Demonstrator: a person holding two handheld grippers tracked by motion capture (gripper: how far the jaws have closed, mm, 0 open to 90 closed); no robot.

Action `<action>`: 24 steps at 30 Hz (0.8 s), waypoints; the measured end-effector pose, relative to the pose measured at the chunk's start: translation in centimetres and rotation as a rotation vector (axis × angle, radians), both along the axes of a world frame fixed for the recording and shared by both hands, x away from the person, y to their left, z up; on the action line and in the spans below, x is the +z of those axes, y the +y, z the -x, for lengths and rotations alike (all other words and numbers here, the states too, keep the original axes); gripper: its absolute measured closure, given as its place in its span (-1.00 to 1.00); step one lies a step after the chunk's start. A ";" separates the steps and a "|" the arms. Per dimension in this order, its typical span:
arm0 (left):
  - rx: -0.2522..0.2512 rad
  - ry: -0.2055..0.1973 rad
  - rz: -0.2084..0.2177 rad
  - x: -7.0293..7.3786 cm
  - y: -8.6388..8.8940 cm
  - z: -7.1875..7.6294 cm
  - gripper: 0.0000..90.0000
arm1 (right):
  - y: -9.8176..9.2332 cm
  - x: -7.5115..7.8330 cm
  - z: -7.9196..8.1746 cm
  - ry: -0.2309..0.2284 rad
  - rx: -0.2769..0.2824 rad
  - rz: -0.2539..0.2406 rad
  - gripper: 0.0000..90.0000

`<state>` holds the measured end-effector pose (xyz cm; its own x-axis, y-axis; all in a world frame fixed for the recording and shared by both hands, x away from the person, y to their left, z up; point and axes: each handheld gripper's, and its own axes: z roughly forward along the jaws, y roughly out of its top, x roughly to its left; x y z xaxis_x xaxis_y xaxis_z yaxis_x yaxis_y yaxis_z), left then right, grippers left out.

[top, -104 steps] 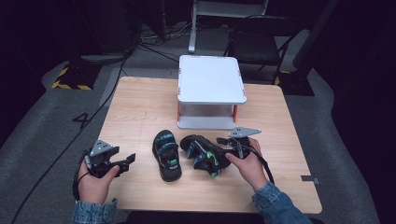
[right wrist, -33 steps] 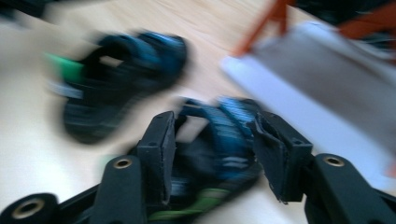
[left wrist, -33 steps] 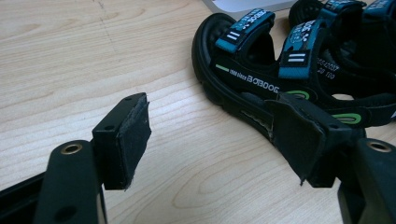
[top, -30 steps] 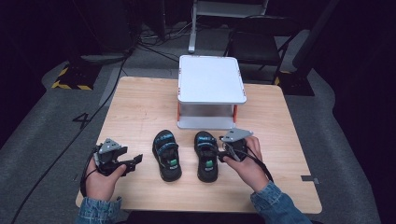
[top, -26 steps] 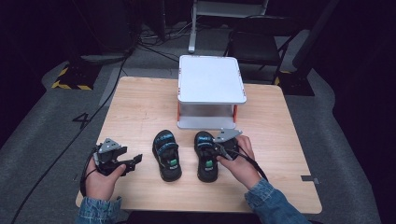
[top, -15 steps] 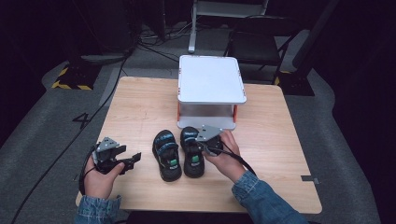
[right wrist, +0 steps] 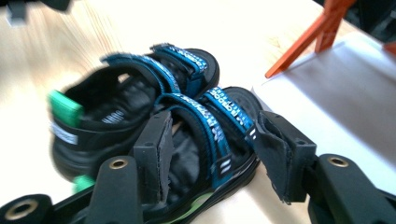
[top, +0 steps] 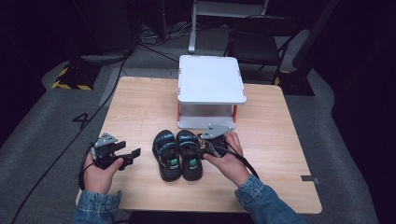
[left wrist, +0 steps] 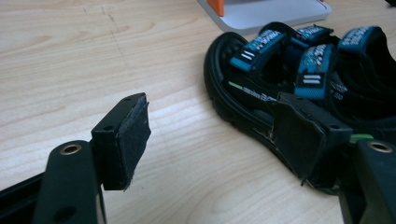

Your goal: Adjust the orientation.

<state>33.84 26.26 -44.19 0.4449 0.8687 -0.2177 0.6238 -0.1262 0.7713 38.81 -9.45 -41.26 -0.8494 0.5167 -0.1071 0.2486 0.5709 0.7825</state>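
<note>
Two black-and-teal sandals lie side by side on the wooden surface [top: 140, 102], and we hold a gripper at either flank of the pair.

Our left gripper [top: 133, 154] rests low on the surface with its jaws spread wide and nothing between them. Just beyond its far jaw, in the left gripper view, sits the left sandal [top: 167, 154], close but not touched.

The right sandal [top: 189, 154] lies against its partner, soles touching along their length. Our right gripper [top: 201, 148] has its jaws wide open astride that sandal's outer edge: in the right gripper view one jaw stands inside over the footbed beneath the teal straps, the other outside the sole. We judge it is not clamped, since a gap shows on both sides. Beyond this gripper stands the white stand [top: 211, 79] with orange legs.

The risk we see is in the withdrawal. A pad pulled out carelessly could snag a strap, dragging the right sandal out of line, or knock it into its partner and skew both. The stand's base lies near, so a wide swing might strike it.

Compared with a second ago, the right sandal has moved leftward, closing the gap to its partner, and our right gripper has travelled with it. Our left gripper has hardly shifted.
</note>
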 end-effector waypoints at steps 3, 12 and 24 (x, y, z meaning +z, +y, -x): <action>0.015 -0.002 -0.013 0.2 0.4 -0.5 -0.39 | -0.8 0.5 0.7 0.067 -0.034 -0.054 0.13; 0.009 -0.004 0.007 0.4 0.1 -2.4 -0.39 | -0.5 0.9 2.2 0.139 -0.065 -0.089 0.03; 0.013 -0.017 -0.005 0.6 -0.5 -4.2 -0.39 | 2.2 -0.3 3.3 0.240 -0.047 -0.094 0.12</action>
<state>38.02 25.80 -43.59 0.4368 0.8756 -0.2063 0.6125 -0.1215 0.7810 35.54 -7.26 -41.59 -0.8196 0.5542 0.1451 0.4579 0.4816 0.7472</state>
